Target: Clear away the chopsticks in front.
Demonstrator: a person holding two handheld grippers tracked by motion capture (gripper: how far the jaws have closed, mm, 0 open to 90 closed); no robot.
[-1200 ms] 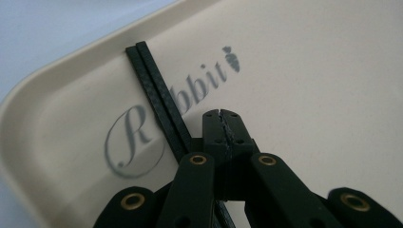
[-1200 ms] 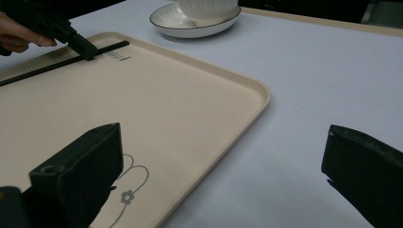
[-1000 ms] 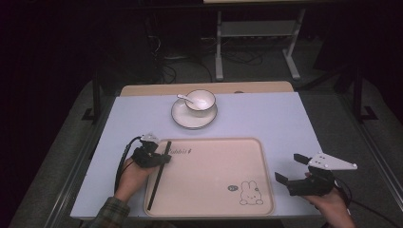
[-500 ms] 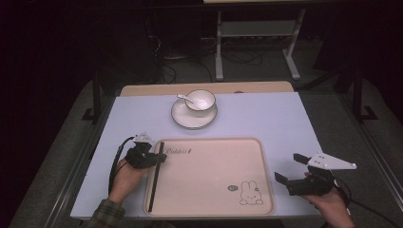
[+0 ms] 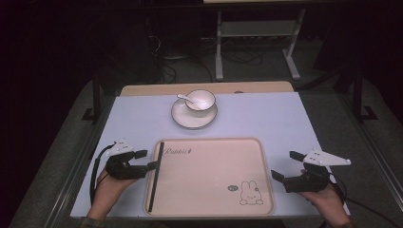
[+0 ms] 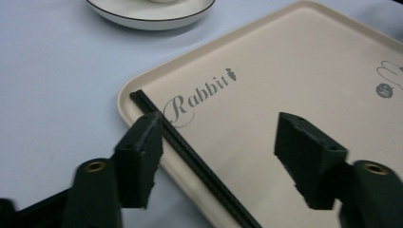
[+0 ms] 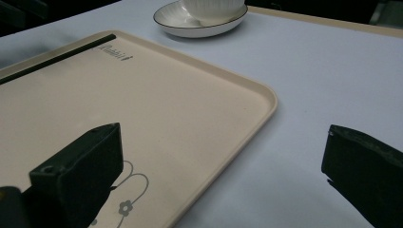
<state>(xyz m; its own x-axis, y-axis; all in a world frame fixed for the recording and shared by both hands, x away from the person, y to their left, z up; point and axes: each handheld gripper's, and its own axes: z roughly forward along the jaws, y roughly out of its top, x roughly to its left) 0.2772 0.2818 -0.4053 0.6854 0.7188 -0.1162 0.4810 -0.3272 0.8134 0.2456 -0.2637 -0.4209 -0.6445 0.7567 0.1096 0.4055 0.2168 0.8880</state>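
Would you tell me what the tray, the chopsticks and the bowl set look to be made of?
Tray: likely matte melamine or plastic, beige, moulded rim, printed rabbit. Chopsticks: black, dull, ridged; plastic or lacquered wood, unclear. Bowl and saucer: glossy white ceramic, by their look.

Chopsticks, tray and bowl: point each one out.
chopsticks [image 5: 155, 176], high view, middle of the black sticks along the tray's left edge.
tray [image 5: 214, 180], high view, bare beige floor.
bowl [image 5: 201, 99], high view, white inside wall.

A black pair of chopsticks [image 5: 155, 176] is laid on a beige tray [image 5: 209, 209] printed with a grey rabbit drawing. The saucer [image 5: 183, 119] is white with a dark rim, and the tabletop [image 5: 266, 118] is pale lavender.
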